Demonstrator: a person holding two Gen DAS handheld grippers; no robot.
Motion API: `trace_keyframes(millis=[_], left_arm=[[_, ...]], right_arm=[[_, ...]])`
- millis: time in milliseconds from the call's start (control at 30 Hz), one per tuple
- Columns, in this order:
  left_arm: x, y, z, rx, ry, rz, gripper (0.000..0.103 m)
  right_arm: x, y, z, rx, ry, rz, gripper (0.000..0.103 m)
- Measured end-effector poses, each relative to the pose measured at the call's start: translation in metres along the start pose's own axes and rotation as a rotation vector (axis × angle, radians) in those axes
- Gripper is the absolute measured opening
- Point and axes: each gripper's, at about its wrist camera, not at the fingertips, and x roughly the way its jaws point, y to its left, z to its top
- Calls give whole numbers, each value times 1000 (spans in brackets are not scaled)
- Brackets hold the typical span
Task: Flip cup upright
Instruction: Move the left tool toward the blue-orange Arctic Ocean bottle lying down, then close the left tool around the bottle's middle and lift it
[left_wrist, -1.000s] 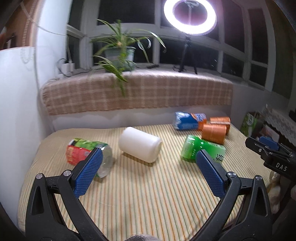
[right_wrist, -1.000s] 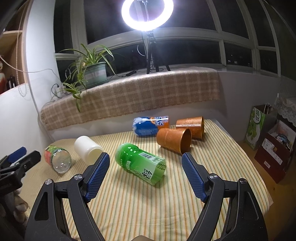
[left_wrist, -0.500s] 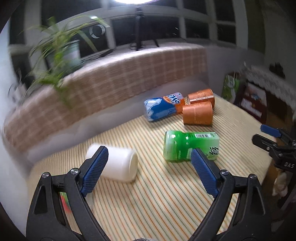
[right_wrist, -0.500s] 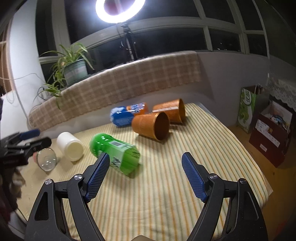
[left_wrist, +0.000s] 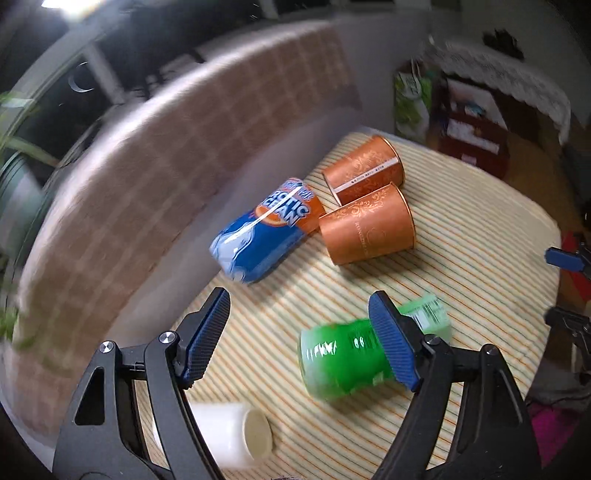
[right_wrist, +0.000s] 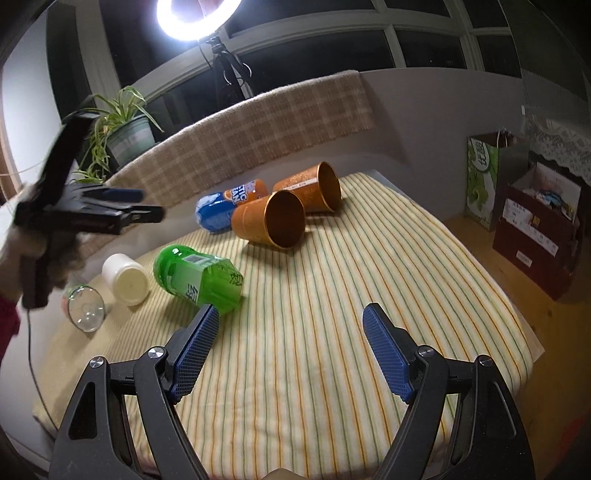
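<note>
Across the striped cloth bench (right_wrist: 332, 314), two copper cups (right_wrist: 271, 221) lie sideways near the far edge, touching, with a green cup (right_wrist: 199, 280) and a white jar (right_wrist: 125, 277) towards the left. Near right corner bare. Right tool (right_wrist: 290, 349) spread, empty, low; left tool (left_wrist: 299, 336) spread, hovering above.

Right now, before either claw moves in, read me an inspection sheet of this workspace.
Surface: striped yellow cloth covering the table.
Job's things: two copper-orange metal cups, both lying on their sides, touching.
Clutter: green plastic cup, white plastic jar, blue-and-orange printed cup, clear glass, all lying down.
Grippers: left claw open, empty; right claw open, empty.
Cables: thin dark cable hanging at the left edge.
Surroundings: ring light, potted spider plant, plaid-covered ledge, green paper bag.
</note>
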Motion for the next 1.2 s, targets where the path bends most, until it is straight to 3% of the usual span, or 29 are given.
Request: trace_keyframes(millis=[267,533,867,1200], left_arm=[[46,2,42,188,121,87,81],[96,-5,57,379,267,90,81],[144,-7,66,451,348,92,81],[185,-9,64,478,367,107,81]], right_arm=[[6,-24,-10,55,51,-11,80],[13,-44,-10,114,71,-29,80],[24,-48,-8,125,97,-23,80],[31,-52,-10,140,109,-40,80]])
